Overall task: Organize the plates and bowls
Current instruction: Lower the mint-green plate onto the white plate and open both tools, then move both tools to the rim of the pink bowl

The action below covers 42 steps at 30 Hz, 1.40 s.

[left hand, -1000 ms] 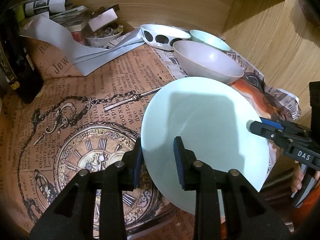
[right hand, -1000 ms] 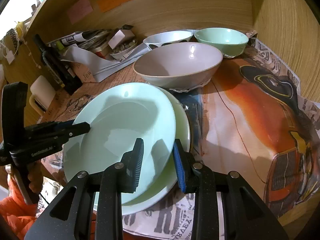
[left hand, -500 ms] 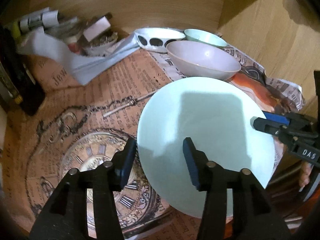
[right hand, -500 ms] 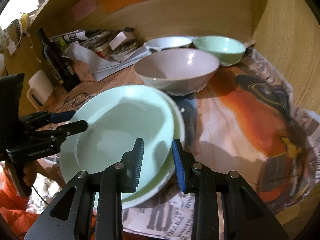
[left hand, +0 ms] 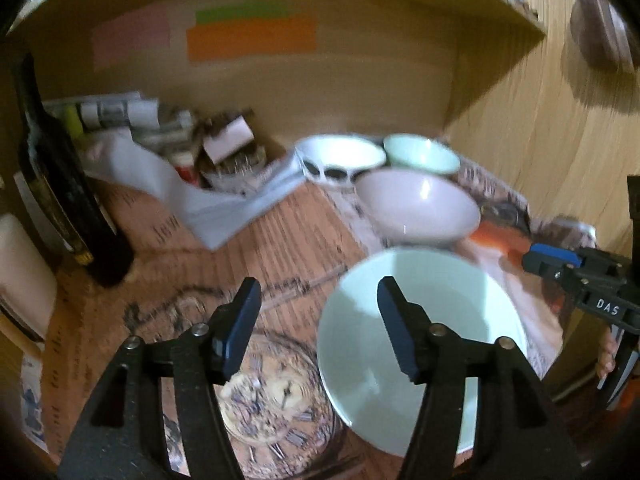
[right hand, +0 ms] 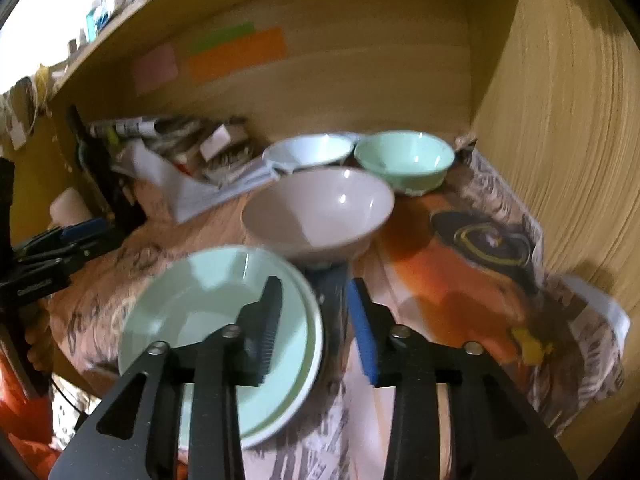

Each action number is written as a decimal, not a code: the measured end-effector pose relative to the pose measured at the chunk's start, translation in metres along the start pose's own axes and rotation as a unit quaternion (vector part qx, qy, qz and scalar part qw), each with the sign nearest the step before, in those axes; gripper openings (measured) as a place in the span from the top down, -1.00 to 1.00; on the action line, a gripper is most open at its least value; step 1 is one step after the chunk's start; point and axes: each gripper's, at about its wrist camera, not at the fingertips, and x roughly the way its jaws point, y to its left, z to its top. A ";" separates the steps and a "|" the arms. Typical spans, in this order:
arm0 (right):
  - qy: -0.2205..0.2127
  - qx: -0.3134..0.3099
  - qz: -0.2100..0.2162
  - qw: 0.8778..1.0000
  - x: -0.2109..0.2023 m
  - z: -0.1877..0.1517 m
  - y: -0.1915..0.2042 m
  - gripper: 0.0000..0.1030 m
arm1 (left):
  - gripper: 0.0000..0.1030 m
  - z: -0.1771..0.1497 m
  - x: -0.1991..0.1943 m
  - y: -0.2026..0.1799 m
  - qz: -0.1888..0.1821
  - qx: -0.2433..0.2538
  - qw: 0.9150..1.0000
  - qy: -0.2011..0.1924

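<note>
Here, two round glossy mint plates [right hand: 208, 308] lie stacked on printed paper [right hand: 460, 272]

wooden desk [right hand: 592, 420] under printed newspaper sheets [left hand: 280, 248], stacked pale green plates [right hand: 192, 312], three bowls [right hand: 320, 212], dark bottle [left hand: 60, 200]

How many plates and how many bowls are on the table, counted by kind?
Plates: 2, stacked, the top plate on the bottom plate.
Bowls: 3, the beige bowl, the green bowl, the white bowl.
Total: 5.
</note>
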 end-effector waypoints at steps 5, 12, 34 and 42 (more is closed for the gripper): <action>-0.028 0.004 -0.003 1.000 -0.003 0.017 -0.006 0.31 | -0.36 0.023 -0.007 0.002 0.002 0.007 0.999 -0.036; -0.057 0.004 -0.014 0.998 0.002 0.039 -0.014 -0.13 | -0.55 0.049 0.007 -0.004 -0.008 0.025 0.999 -0.044; -0.008 0.033 -0.036 0.999 0.089 0.059 -0.055 -0.50 | -0.59 0.084 0.148 -0.022 -0.022 0.030 0.996 0.082; 0.044 0.046 -0.002 0.998 0.119 0.048 -0.062 -0.12 | -0.51 0.080 0.174 -0.023 -0.016 0.027 0.994 0.106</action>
